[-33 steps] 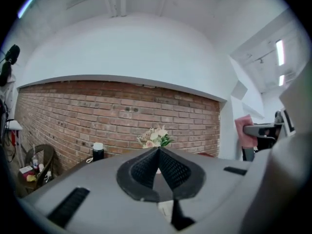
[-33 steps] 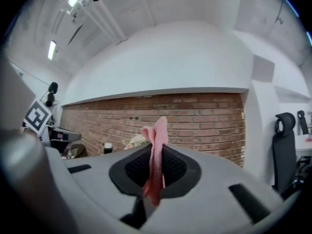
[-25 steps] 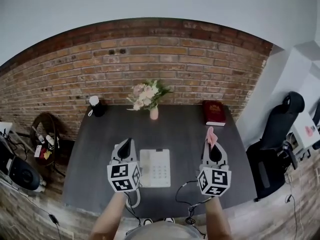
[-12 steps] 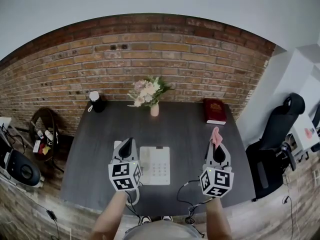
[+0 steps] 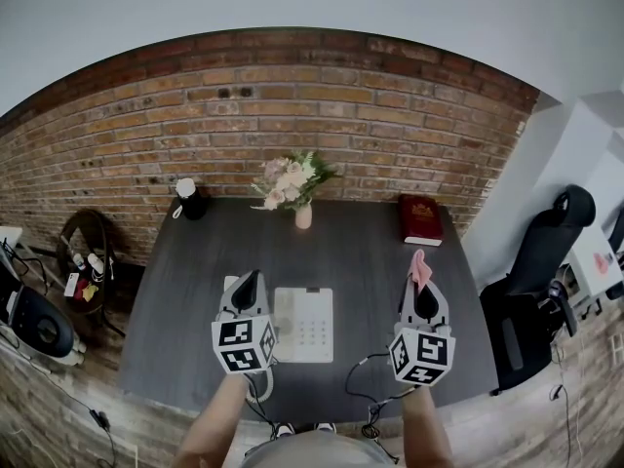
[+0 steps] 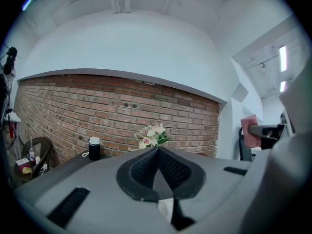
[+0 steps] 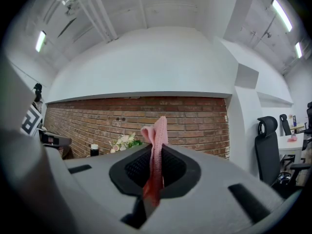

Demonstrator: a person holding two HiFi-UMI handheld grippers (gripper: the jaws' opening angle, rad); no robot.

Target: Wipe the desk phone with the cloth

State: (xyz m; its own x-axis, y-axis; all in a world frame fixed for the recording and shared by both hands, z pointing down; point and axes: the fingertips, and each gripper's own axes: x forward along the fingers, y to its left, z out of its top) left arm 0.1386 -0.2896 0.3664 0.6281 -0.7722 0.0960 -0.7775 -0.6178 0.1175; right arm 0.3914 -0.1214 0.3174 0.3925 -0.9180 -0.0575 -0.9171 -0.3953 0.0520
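Flowers [image 5: 291,178] and a red book [image 5: 420,219] are standing beyond the desk phone [image 5: 303,325]. Flanking it, the left gripper [image 5: 247,281] is hovering closed and empty, the right gripper [image 5: 420,286] pinching the cloth [image 5: 419,264].

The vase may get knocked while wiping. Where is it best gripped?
Grip the vase round its narrow body, below the flowers, coming level from the near side with the left gripper. It stands upright, and the blooms spread over its mouth, likely blocking a grasp from above.

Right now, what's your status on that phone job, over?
Left claw shut, empty. Right claw shut on pink cloth. Desk phone flat between them. Nothing blocking it.
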